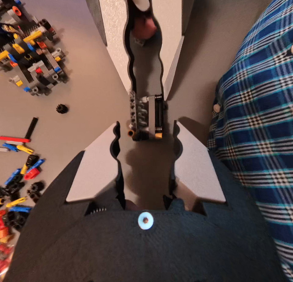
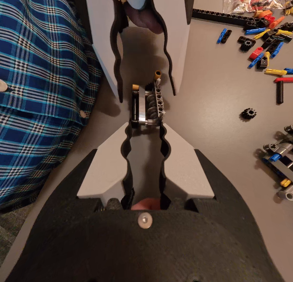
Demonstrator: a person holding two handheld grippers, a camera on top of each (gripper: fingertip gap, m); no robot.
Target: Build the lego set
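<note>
Grey lego sub-assembly (image 1: 145, 117) | right gripper (image 2: 145, 125) jaws grasping it | left gripper (image 1: 146, 123) jaws released

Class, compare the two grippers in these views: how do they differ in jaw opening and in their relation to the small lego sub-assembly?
The right gripper has its jaws narrowed onto one end of the small lego sub-assembly; the left gripper stands wider open. The right gripper's fingertips touch the sub-assembly, while the left gripper's tips flank its far end without visible contact. Both have white fingers with black wavy pads and face each other over the table.
</note>
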